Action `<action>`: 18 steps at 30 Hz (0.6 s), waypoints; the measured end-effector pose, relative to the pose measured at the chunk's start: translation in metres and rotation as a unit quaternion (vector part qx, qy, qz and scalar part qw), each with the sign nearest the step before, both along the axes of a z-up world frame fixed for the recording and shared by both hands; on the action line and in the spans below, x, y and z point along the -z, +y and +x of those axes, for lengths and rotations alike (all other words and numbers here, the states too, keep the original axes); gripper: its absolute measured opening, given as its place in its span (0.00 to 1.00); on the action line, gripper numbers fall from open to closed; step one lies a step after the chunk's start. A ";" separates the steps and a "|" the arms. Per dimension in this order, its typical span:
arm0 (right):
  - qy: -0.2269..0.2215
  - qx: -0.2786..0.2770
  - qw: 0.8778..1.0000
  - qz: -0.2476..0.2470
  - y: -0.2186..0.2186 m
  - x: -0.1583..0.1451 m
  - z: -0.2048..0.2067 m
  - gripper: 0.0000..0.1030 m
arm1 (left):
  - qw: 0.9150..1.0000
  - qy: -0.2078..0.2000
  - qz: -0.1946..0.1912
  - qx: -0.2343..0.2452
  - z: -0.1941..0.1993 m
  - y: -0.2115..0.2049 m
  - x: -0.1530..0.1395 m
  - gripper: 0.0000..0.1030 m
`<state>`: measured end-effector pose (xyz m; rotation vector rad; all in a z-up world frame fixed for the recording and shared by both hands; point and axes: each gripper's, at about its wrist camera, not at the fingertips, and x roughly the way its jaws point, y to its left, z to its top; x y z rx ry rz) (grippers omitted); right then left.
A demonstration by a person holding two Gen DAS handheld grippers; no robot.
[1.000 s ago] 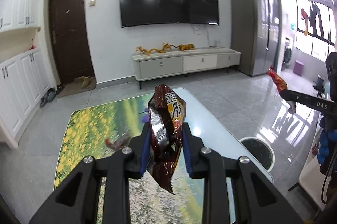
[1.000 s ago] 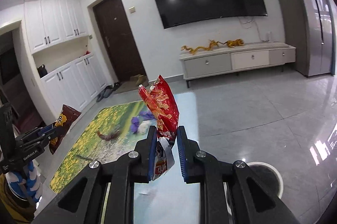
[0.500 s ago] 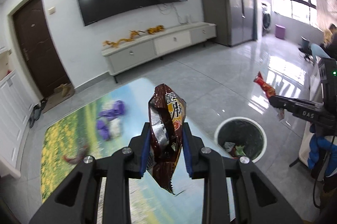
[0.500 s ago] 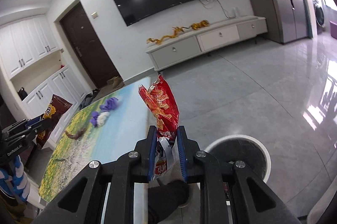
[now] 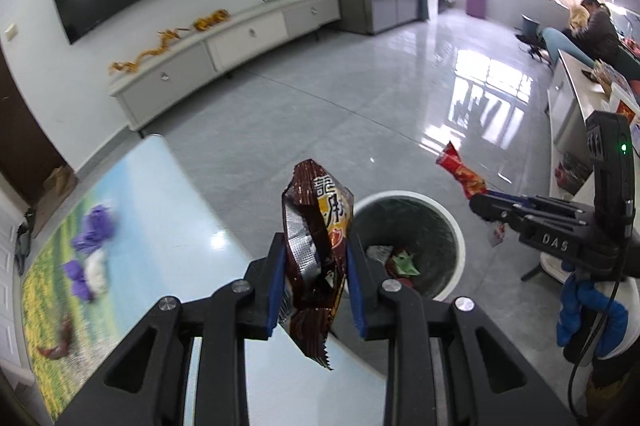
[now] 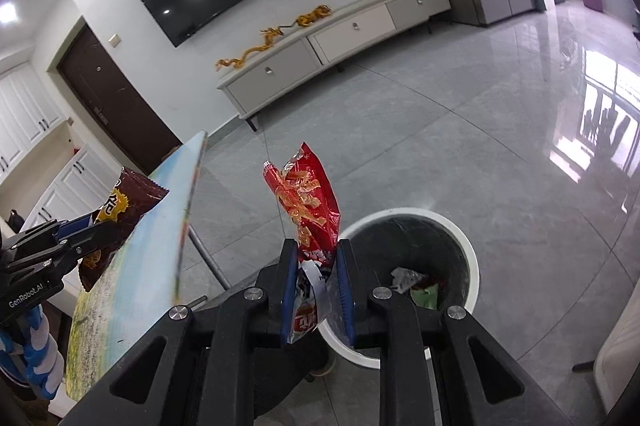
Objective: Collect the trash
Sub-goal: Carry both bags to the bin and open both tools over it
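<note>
Beside the table [image 5: 192, 234]: both wrappers now carried close to the white bin [image 5: 452, 222].

Left gripper [image 5: 316, 278] clamped on brown snack wrapper [image 5: 316, 226], held at table edge just short of bin rim, nearer than half a second ago. Right gripper [image 6: 318, 290] clamped on red snack wrapper [image 6: 308, 202], likewise nearer the rim. Trash visible inside bin. Purple scraps [image 5: 96, 226] left on table.

Both wrist fisheyes look forward and down along their fingers from close above, sharing the trash bin [image 5: 408, 242] [image 6: 412, 258], desk [image 5: 168, 218] [image 6: 160, 238] edge and TV wall.
</note>
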<state>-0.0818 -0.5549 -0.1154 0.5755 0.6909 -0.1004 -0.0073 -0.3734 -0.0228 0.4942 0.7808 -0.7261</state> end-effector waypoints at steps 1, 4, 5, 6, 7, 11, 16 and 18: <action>0.004 0.003 1.000 0.004 -0.001 0.004 0.000 0.18 | 1.000 0.005 0.003 0.005 0.001 -0.005 0.004 0.26; 0.018 0.012 1.000 0.014 -0.009 0.017 0.004 0.18 | 0.999 0.026 0.010 0.020 0.005 -0.026 0.017 0.26; 0.023 0.015 0.999 0.017 -0.011 0.021 0.006 0.18 | 0.999 0.036 0.010 0.025 0.007 -0.033 0.021 0.27; 0.027 0.017 0.999 0.020 -0.013 0.025 0.008 0.18 | 0.998 0.046 0.006 0.030 0.009 -0.037 0.024 0.27; 0.033 0.019 0.999 0.022 -0.014 0.030 0.010 0.18 | 0.998 0.060 0.001 0.036 0.013 -0.044 0.027 0.27; 0.062 0.029 0.997 0.028 -0.020 0.054 0.025 0.21 | 0.994 0.104 -0.009 0.039 0.029 -0.064 0.043 0.31; 0.107 0.042 0.993 0.032 -0.026 0.086 0.040 0.31 | 0.991 0.130 -0.027 0.031 0.043 -0.080 0.054 0.60; 0.120 0.050 0.991 0.031 -0.028 0.095 0.037 0.37 | 0.990 0.137 -0.031 0.032 0.044 -0.081 0.056 0.60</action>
